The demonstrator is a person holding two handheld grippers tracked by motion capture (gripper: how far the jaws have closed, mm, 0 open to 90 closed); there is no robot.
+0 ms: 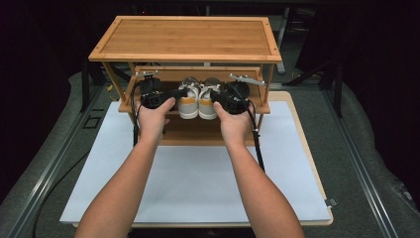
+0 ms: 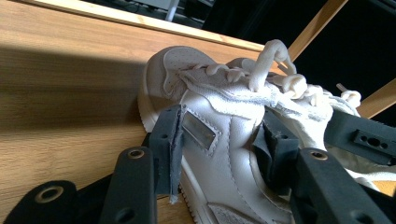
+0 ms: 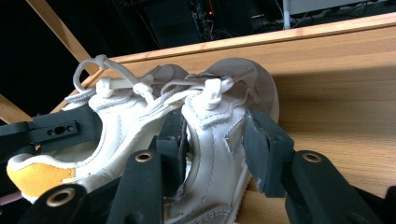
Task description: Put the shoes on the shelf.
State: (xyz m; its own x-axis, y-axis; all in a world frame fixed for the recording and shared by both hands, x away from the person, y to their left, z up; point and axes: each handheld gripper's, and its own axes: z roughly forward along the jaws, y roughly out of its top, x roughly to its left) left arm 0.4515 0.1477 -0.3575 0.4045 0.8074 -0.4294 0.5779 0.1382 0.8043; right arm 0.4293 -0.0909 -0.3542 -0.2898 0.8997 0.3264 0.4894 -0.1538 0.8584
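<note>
Dark surroundings frame a surface (image 1: 198, 183) covered by a white sheet, on which a bamboo rack (image 1: 188, 37) stands with a top board and a lower shelf (image 1: 257, 106).

Left gripper (image 1: 179, 92): held in the left hand (image 1: 152, 115), reaching onto the lower shelf. In the left gripper view its jaws straddle the left shoe (image 2: 224, 140) at mid-body, about half spread. The left pad lies against the shoe's outer side by a grey patch; the right pad sits in the shoe's opening against the inner wall. Whether the pads press cannot be told.

Right gripper (image 1: 214, 94): held in the right hand (image 1: 233, 121), mirror position on the same shelf. In the right gripper view its jaws straddle the right shoe (image 3: 219, 140). The left pad sits inside the opening; the right pad stands just off the outer side, a narrow gap visible. Jaws about half spread, no firm grip evident.

Shoes: white, laced, with orange heel patches. They stand side by side on the lower shelf, touching, toes toward the rear, heels toward the person. Both soles rest on the shelf board.

Cables trail from both grippers over the sheet.
</note>
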